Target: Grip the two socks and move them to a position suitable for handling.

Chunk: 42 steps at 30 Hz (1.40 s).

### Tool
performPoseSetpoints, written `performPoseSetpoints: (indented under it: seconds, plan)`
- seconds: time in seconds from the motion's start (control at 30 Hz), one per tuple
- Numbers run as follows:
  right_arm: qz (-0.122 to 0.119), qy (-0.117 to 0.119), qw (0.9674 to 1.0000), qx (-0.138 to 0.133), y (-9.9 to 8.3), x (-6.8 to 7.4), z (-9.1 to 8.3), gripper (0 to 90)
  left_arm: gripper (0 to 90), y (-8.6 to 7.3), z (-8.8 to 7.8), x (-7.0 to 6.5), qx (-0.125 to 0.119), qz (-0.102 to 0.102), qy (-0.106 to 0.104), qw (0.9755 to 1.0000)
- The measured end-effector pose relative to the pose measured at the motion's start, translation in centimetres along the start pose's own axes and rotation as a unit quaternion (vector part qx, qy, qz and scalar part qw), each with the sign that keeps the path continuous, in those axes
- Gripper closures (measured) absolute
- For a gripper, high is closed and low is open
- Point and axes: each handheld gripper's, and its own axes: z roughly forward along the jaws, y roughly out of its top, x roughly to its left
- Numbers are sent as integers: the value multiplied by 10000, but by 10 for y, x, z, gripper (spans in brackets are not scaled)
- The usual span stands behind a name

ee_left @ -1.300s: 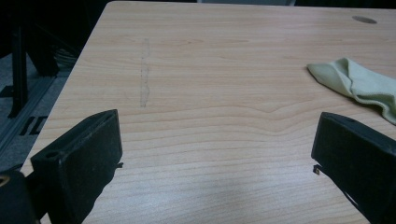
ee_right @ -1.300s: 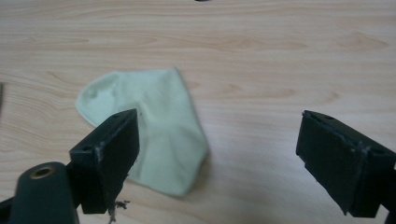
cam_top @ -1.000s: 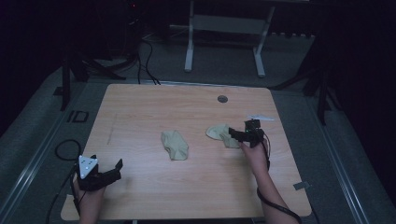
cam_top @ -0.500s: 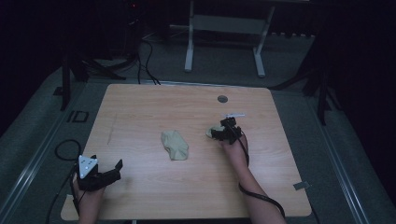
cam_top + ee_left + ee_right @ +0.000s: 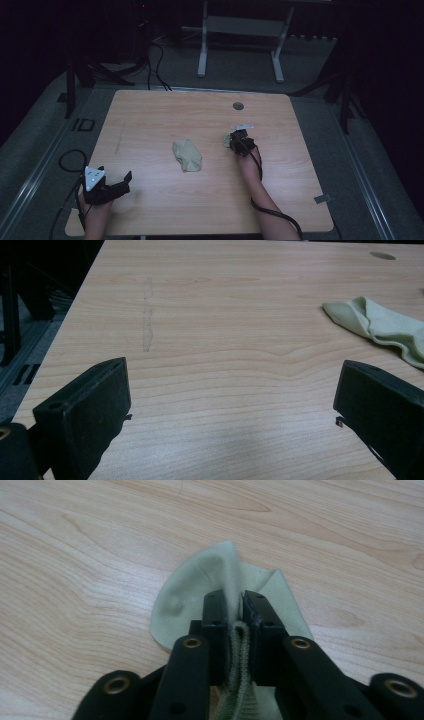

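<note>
Dark floor, cable loops and a grey metal stand (image 5: 239, 35) surround the pale wood-grain table (image 5: 150, 120) I am working at, and the light over it is dim. Near the table's near-left corner my left gripper (image 5: 114, 186) rests low above the wood, its grey three-cornered plate on top and its cable curling off the edge beside it. Along its own view, its two black jaws stand wide apart with only bare wood between them; ahead and to the right of them lies a crumpled pale yellow-green sock (image 5: 385, 325), loose on the wood and touching neither jaw. From above, that sock (image 5: 187, 155) sits about mid-table, between my two grippers and well apart from both. My right gripper (image 5: 235, 141) is out over the right half of the table, forearm stretched toward it, and its jaws are pinched closed on a second pale yellow-green knitted sock (image 5: 200, 592). Looking along the right gripper (image 5: 234, 605), I see a ribbed fold of the fabric squeezed upright in the narrow slot between the jaws, while the rest of the sock fans out flat on the wood just beyond and to either side of the tips. A small dark round grommet (image 5: 238, 106) is set into the tabletop farther ahead of this gripper.
</note>
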Motion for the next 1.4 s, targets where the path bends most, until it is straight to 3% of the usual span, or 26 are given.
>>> performPoseSetpoints:
  seconds: [0.13,0.27,0.4,0.57,0.73,0.77,0.83,1.03,1.17,1.23,1.27,1.33,1.4]
  plan:
    - [27,180,9998,28,5,-1,-8,829,17,0,0,0,0,-26,-11,10000]
    - [-165,310,9993,-127,12,3,-28,832,16,0,0,0,4,-15,-13,10000]
    - [-202,420,9984,-312,13,7,-50,832,17,0,0,0,11,-10,-4,10000]
    - [-513,555,9962,-437,6,17,-76,832,16,0,1,-1,26,-11,-3,10000]
    - [-656,656,9940,-578,-4,23,-100,833,16,0,1,-1,16,-23,3,10000]
    - [-767,769,9921,-620,-11,32,-112,833,16,0,1,0,17,-24,8,10000]
    - [-889,828,9906,-627,-19,41,-121,833,16,0,1,-1,6,-25,3,10000]
    - [-987,1093,9876,-546,-53,67,-127,833,17,0,1,-1,-1,-16,14,10000]
    - [-863,1360,9862,-381,-78,82,-125,833,17,1,0,-2,-33,38,39,10000]
    - [-894,1396,9856,-329,-83,87,-124,833,16,1,0,-3,-33,36,8,10000]
    - [-927,1509,9839,-237,-93,97,-123,832,16,2,-1,-5,-32,78,-22,10000]
    - [-1052,1520,9827,-141,-101,109,-120,826,16,3,-1,-6,-89,119,-121,9998]
    - [-929,1691,9812,-49,-107,115,-115,776,17,4,-2,-9,-125,181,-248,9995]
